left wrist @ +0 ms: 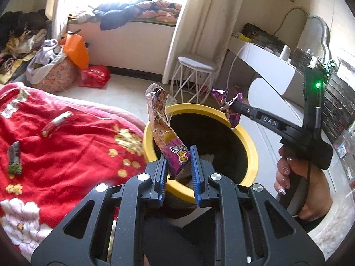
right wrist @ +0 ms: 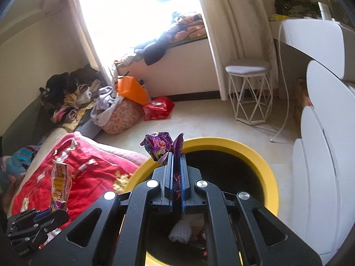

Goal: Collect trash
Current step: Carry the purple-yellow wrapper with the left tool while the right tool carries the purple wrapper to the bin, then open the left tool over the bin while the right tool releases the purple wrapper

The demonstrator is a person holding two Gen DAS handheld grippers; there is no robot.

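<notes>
Left gripper: jaws parted, loose about snack bag over bin rim. Right gripper: clamped on purple wrapper above bin. Risk: light foil drifting, landing outside.

The mouth of the yellow-rimmed bin is wide and unblocked from above, its dark inside holding only a few scraps low down. Two things hang over its rim: the long snack wrapper at the bed-side edge and the crumpled purple wrapper at the far edge, with clear air between them. The red blanket on the bed presses close against the bin's left side. To the right, the white cabinet front stands near, leaving a narrow strip of floor. Beyond the bin the floor lies open up to the wire stool.
</notes>
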